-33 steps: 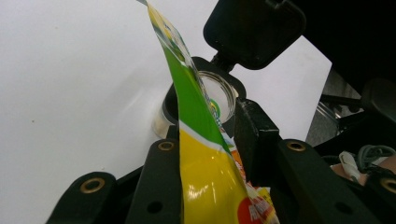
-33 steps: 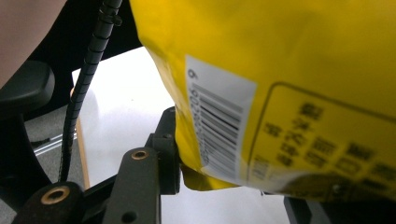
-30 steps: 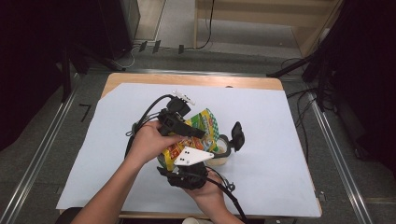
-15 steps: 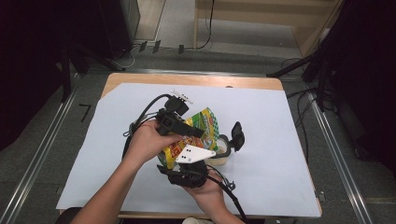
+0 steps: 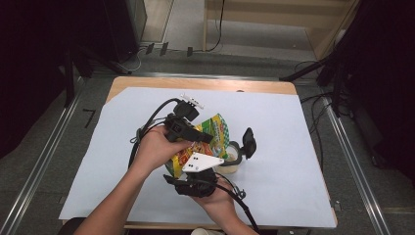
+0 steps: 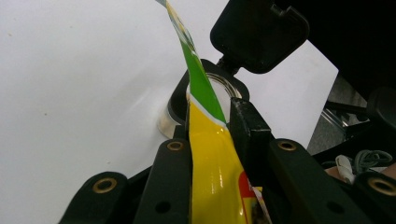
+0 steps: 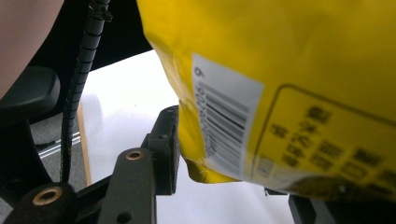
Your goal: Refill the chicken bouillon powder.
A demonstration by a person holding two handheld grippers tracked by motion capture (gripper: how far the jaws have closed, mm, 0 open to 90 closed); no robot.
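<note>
1. While both hands hold station near the front edge of the table, the snack bag hangs between the two grippers, mouth tipped toward the open jar; the jar stands just right of the bag, nearer the front edge than the back.
2. left gripper: jaws pinch the bag's upper edge, yellow-green film sandwiched flat between them; they have just been closing further, film between them; in the high view this left gripper sits over the top of the bag.
3. right gripper: one jaw lies against the bag's lower corner by the barcode; the other jaw is mostly hidden behind the bag; jaws have just been opening a little with the bag between them; I can't tell whether the pads still press on it.
4. Jar: glass, black collar, hinged black lid flipped up and standing beside the mouth; the bag's green tip points right at the opening.
5. Risks, my read:
   - right grip looks marginal; if it slackens, the bag's bottom swings and the left pinch carries the full weight; film could slip out;
   - bag tip is narrow against the jar mouth; any tilt off-axis and contents land on the white sheet;
   - raised lid is close to the bag; a bump could flip it shut or nudge the jar;
   - jar is unrestrained; side load from the bag could tip it.
</note>
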